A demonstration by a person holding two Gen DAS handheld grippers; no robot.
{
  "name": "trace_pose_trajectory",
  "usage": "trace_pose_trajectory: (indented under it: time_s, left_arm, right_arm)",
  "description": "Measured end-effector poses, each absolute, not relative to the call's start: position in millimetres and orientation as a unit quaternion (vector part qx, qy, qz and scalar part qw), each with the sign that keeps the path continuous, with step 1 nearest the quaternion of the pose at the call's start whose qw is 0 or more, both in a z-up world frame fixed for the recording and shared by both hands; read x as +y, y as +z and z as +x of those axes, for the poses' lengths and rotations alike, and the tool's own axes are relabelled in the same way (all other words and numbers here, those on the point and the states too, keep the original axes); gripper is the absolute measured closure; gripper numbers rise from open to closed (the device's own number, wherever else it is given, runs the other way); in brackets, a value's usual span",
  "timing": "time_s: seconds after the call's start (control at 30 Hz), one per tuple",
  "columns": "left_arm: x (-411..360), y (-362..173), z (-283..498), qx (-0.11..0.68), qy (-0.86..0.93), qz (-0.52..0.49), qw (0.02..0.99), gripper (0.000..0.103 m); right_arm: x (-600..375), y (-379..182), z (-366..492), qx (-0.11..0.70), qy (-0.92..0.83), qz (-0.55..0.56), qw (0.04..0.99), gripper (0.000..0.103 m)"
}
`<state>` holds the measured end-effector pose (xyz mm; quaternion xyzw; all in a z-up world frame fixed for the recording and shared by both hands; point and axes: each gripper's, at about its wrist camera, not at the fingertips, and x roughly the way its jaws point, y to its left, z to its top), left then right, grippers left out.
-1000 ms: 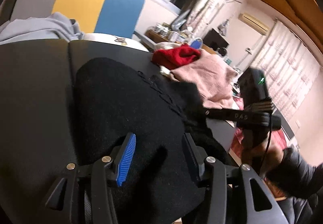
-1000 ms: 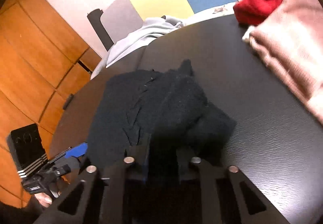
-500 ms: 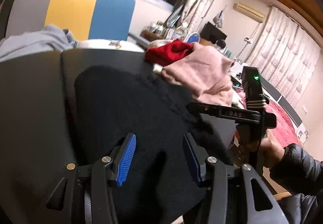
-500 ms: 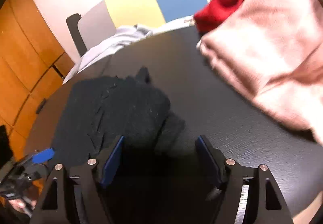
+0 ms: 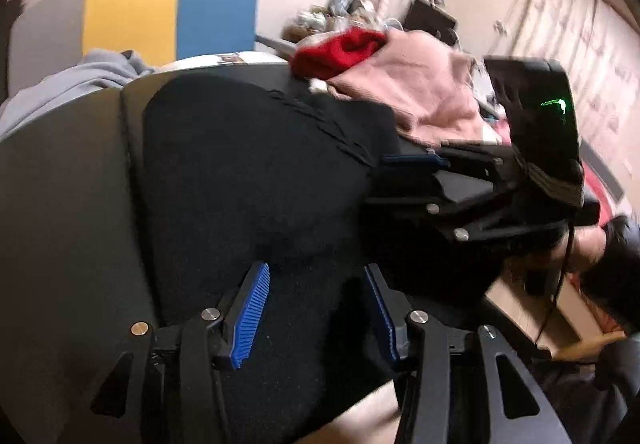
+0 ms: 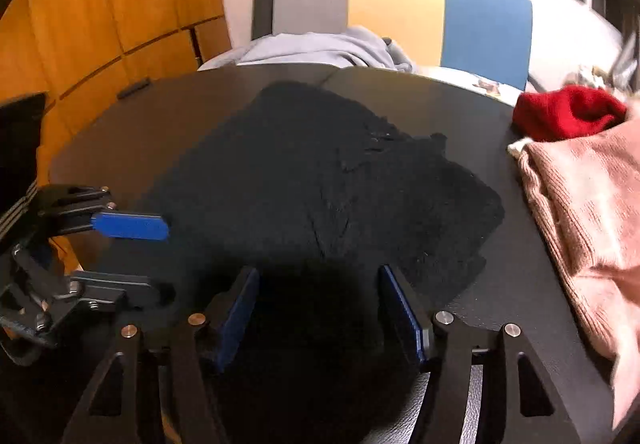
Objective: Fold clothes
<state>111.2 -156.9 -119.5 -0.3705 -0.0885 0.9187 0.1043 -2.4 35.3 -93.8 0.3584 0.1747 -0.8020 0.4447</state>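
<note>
Wooden cabinets [image 6: 100,16]: far left in the right wrist view, orange-brown panels behind the table.
Left gripper [image 6: 156,256]: at the table's left edge in the right wrist view, one blue pad above, one dark finger below; in its own view [image 5: 316,308] the jaws stand moderately apart over black cloth, blue pads not pressing it, nothing pinched.
Dark table [image 6: 480,116]: a black round-edged top with a seam across it, carrying all the clothes.
Grey garment [image 6: 320,48]: bunched just beyond the table's far edge, in front of the headboard.
Headboard [image 6: 400,4]: grey, yellow and blue panels side by side behind the table.
Black garment [image 6: 320,180]: the task piece, spread flat mid-table, a knitted dark cloth with a folded flap toward the right; its near edge lies below both grippers.
Right gripper [image 6: 320,304]: jaws apart and closing, dark blue pads either side of the garment's near edge, not pressing it; seen from the left wrist view [image 5: 416,180] it reaches in from the right, held by a person's hand [image 5: 588,244] in a dark sleeve.
Red garment [image 6: 568,116]: crumpled at the table's far right.
Pink sweater [image 6: 588,212]: ribbed knit, heaped on the right side, touching the red garment, apart from the black one.
</note>
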Motion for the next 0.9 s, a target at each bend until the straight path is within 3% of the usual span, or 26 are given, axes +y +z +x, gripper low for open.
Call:
trace_pose_trajectory:
  time_s: [0.23,0.37,0.43,0.5,0.53,0.6,0.7,0.9]
  left_arm:
    - [-152.4,-121.9,92.9,-0.058,0.925,-0.367,0.077,0.055]
    - [-161.8,-112.8,81.4,-0.088,0.925,-0.362,0.070,0.055]
    - [-168.8,-105.5,84.9,-0.110,0.925,-0.356,0.071,0.055]
    - [-179.6,-99.1,95.0,-0.126,0.927,-0.347,0.068,0.055]
    - [-187.5,-95.3,99.9,-0.137,0.928,-0.341,0.065,0.054]
    - [-208.9,-87.1,108.0,-0.163,0.930,-0.324,0.055,0.053]
    - [-241.5,-85.2,98.9,-0.206,0.922,-0.322,0.061,0.041]
    - [-270.9,-104.3,42.3,-0.241,0.896,-0.362,0.088,0.039]
  right_arm:
    - [27.7,-97.3,-8.3,0.189,-0.814,0.350,0.424,0.038]
    - [25.3,-97.4,-18.9,0.187,-0.825,0.338,0.413,0.036]
    - [25.5,-94.9,-22.7,0.178,-0.823,0.340,0.418,0.033]
    - [29.3,-88.8,-24.5,0.162,-0.812,0.350,0.439,0.022]
    - [32.6,-85.0,-24.9,0.151,-0.805,0.357,0.448,0.018]
    - [46.4,-76.5,-26.5,0.108,-0.801,0.375,0.455,0.002]
    - [79.6,-69.8,-39.6,0.002,-0.795,0.410,0.447,0.000]
    - [111.0,-99.2,-84.8,-0.110,-0.778,0.481,0.390,0.000]
